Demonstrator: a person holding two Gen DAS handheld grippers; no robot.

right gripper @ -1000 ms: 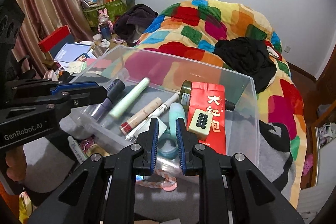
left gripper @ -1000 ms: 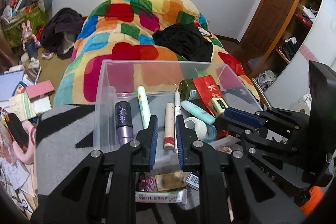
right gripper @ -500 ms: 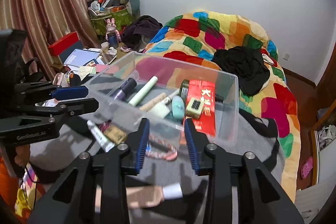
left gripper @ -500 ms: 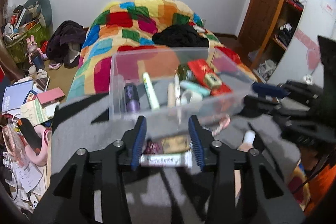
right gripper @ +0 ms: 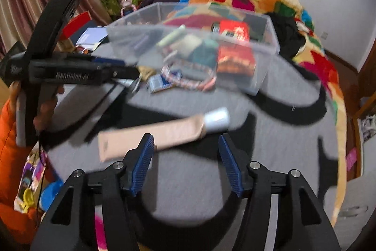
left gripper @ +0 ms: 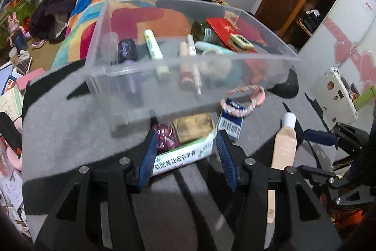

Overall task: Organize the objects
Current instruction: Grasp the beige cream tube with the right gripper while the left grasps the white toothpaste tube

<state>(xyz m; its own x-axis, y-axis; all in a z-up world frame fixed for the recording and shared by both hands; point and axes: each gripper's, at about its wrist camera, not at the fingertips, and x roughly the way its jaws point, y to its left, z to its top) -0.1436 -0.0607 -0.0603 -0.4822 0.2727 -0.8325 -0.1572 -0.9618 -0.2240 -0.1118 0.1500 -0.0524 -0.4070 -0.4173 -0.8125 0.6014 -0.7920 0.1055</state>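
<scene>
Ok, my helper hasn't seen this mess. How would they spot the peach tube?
Find the clear plastic bin on the grey blanket. The peach tube lies alone outside it, nearer the grippers. Its flat skin-coloured body and white cap set it apart from the braided pink ring.

A: We're squinting at the right wrist view. The clear bin (right gripper: pixel 263 44) and its contents are smearing into blur, labels unreadable.

B: Same w/ the beige tube (right gripper: pixel 150 138). Its print's too blurry to read.

A: In the left view, the white box (left gripper: pixel 178 157) is hiding partly behind the left gripper (left gripper: pixel 186 154).
</scene>
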